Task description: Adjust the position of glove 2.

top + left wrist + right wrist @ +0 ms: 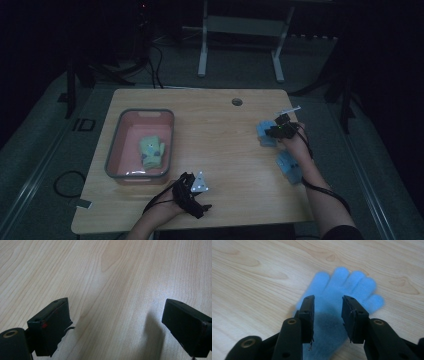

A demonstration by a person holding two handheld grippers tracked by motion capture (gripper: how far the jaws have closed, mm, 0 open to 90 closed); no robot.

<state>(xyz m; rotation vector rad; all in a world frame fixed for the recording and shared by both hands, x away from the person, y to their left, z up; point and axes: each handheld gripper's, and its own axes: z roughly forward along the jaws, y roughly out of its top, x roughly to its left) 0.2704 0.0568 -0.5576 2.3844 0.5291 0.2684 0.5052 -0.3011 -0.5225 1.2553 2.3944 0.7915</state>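
A grey-rimmed bin (113, 145) with a pink floor sits toward the desk's (220, 145) 9 o'clock side, near the left edge with a narrow strip of wood outside its wall. A green glove (151, 151) lies flat inside it, its pattern too small to read. From the bin to the right side of the desk the wood runs bare, wide room for either hand to cross.

At about 6 o'clock the left tool (186, 176) rests low over the desk close to the near edge, just off the bin's near right corner. In the left gripper view its jaws stand wide apart over plain wood grain with nothing between them.

At 3 o'clock the right tool (272, 131) is over a blue glove (342, 292) near the right edge. In the right gripper view its jaws stand partly apart, straddling the palm, the glove's fingers spread beyond them; whether the pads touch the cloth cannot be told. The glove's cuff is cut off at the bottom of that view. In the high view the tool covers much of this glove. A second blue glove (289, 166) lies by the forearm at 4 o'clock, partly hidden behind it.
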